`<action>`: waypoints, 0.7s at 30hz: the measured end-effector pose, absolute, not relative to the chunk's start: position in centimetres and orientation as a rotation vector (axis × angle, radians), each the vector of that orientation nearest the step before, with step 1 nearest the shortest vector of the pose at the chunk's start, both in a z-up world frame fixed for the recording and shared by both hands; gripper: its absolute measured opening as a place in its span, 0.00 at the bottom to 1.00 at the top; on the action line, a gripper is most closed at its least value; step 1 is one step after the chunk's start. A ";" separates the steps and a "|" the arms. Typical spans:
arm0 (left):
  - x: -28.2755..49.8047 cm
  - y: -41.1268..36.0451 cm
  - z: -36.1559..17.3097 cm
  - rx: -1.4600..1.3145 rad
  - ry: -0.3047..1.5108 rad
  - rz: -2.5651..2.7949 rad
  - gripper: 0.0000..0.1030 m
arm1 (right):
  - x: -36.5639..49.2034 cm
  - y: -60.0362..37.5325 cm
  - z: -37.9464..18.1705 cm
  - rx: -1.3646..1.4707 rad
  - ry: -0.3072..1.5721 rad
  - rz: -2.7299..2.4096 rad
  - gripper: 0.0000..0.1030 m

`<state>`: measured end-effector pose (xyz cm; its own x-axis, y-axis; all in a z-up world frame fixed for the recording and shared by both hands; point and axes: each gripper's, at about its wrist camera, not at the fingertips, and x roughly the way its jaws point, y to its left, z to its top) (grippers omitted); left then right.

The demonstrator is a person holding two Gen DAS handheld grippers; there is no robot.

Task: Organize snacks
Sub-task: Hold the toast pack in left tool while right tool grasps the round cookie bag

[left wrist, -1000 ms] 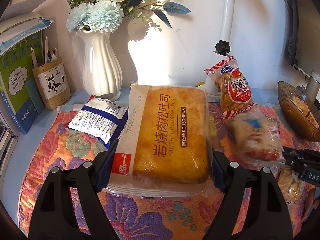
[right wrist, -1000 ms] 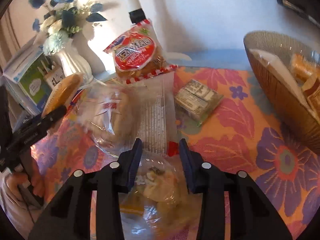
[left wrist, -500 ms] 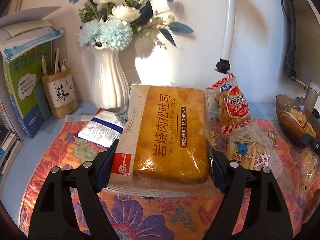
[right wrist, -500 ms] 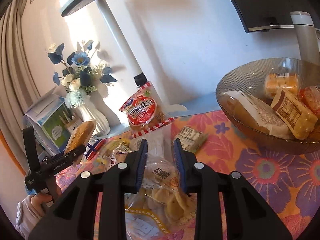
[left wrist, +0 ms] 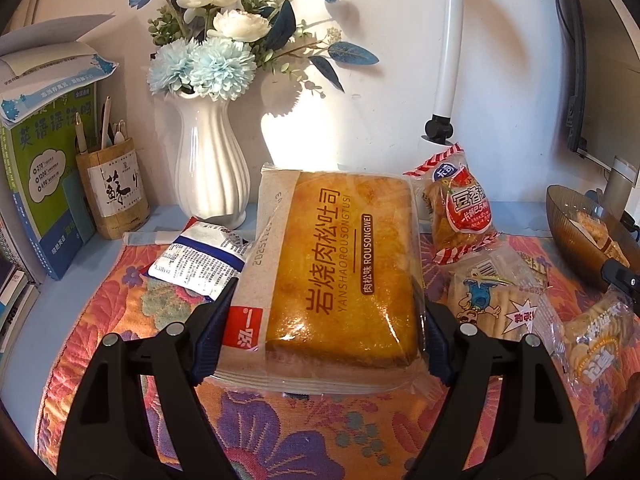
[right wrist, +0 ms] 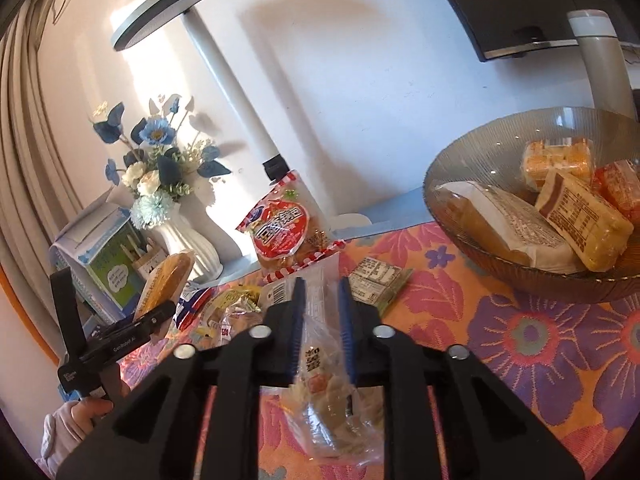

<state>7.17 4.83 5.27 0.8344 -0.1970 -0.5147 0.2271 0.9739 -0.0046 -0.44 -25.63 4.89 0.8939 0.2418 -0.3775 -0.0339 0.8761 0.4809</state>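
My left gripper point(left wrist: 324, 320) is shut on a large golden toast pack point(left wrist: 340, 268), held flat above the flowered mat point(left wrist: 132, 320). The right wrist view shows that toast pack point(right wrist: 168, 276) raised at the far left. My right gripper point(right wrist: 322, 320) is shut on a clear bag of pale crackers point(right wrist: 332, 404), which hangs below its fingers. A ribbed glass bowl point(right wrist: 452, 184) at the right holds several wrapped cakes. On the mat lie a red-and-white bag point(left wrist: 460, 208), a cartoon-printed clear bag point(left wrist: 496, 300) and a blue-and-white pack point(left wrist: 196, 260).
A white vase point(left wrist: 208, 176) of blue flowers, a pen holder point(left wrist: 112, 192) and books point(left wrist: 44, 168) line the back left. A lamp pole point(left wrist: 448, 60) rises behind the snacks. A monitor stand point(right wrist: 604, 64) is behind the bowl. A small green pack point(right wrist: 376, 276) lies ahead of my right gripper.
My right gripper closed tighter on the clear cracker bag, lifted it off the mat and tipped upward, bringing the bowl into fuller view. My left gripper tilted up slightly, still holding the toast pack.
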 end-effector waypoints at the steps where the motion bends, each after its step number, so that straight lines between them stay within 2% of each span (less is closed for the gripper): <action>1: 7.2 4.8 5.3 0.058 0.540 -0.225 0.77 | -0.3 -25.6 4.9 0.483 0.451 0.150 0.09; 12: 7.5 4.9 5.2 0.058 0.557 -0.225 0.77 | -0.3 -25.2 4.8 0.467 0.513 0.164 0.12; 13: 7.6 4.8 5.2 0.058 0.560 -0.223 0.77 | -0.4 -25.4 4.8 0.474 0.525 0.163 0.15; 15: 7.7 4.8 5.2 0.058 0.565 -0.222 0.77 | -0.7 -25.9 5.0 0.472 0.542 0.163 0.31; 17: 7.6 4.8 5.2 0.057 0.563 -0.223 0.77 | -1.6 -26.6 5.6 0.449 0.540 0.153 0.62; 21: 7.7 4.9 5.2 0.059 0.564 -0.223 0.77 | -2.8 -28.1 6.4 0.398 0.561 0.093 0.69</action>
